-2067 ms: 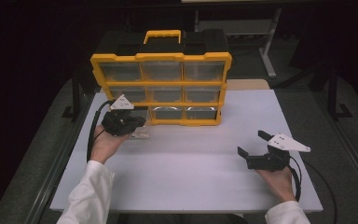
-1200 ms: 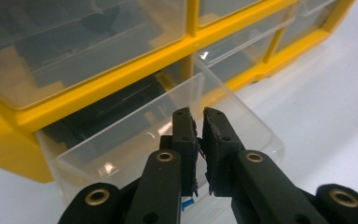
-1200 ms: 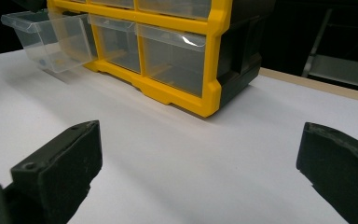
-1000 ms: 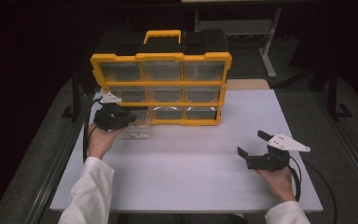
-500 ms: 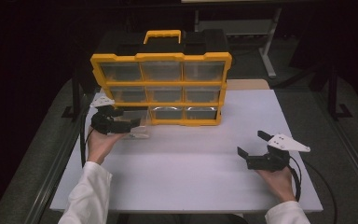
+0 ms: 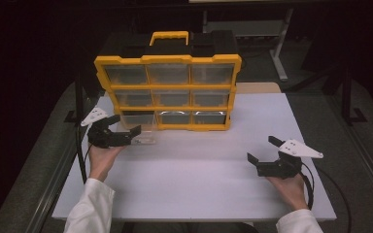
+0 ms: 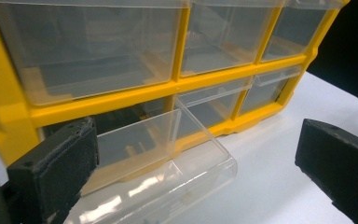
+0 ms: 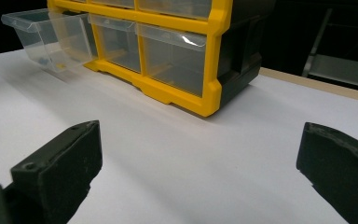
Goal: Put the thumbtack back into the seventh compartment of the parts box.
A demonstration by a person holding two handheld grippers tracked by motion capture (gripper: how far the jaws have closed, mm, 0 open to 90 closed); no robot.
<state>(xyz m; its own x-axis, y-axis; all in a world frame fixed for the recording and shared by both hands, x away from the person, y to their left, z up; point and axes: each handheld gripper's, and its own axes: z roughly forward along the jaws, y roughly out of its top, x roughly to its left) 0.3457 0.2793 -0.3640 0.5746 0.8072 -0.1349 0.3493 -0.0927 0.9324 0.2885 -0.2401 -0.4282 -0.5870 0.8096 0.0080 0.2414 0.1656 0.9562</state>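
A yellow organiser (image 6: 167, 87) with clear drawers stands at the back of the white table top. Its bottom-left drawer (image 6: 142, 132) is pulled partly out, front lip over the table. My left gripper (image 6: 125, 125) sits just left of that drawer and points right. Its jaws have just been opening and now stand wide. In the left gripper view the drawer (image 7: 168, 158) lies between and ahead of the pads (image 7: 60, 163), untouched; the organiser frame (image 7: 9, 116) is close behind. My right gripper (image 6: 261, 149) rests open at the table's right, holding nothing. The right gripper view has the organiser (image 8: 186, 93) and the drawer (image 8: 42, 32) far off.
The white table top (image 6: 189, 189) has bare room between the two hands. A black handle-topped lid and yellow handle (image 6: 169, 36) crown the organiser. Dark floor and metal table legs (image 6: 281, 58) lie beyond the far edge.
The left gripper's jaws went from nearly closed at the drawer's front to wide apart, letting go of it. The left hand drew back leftward. The drawer stays pulled out; the right hand kept still.
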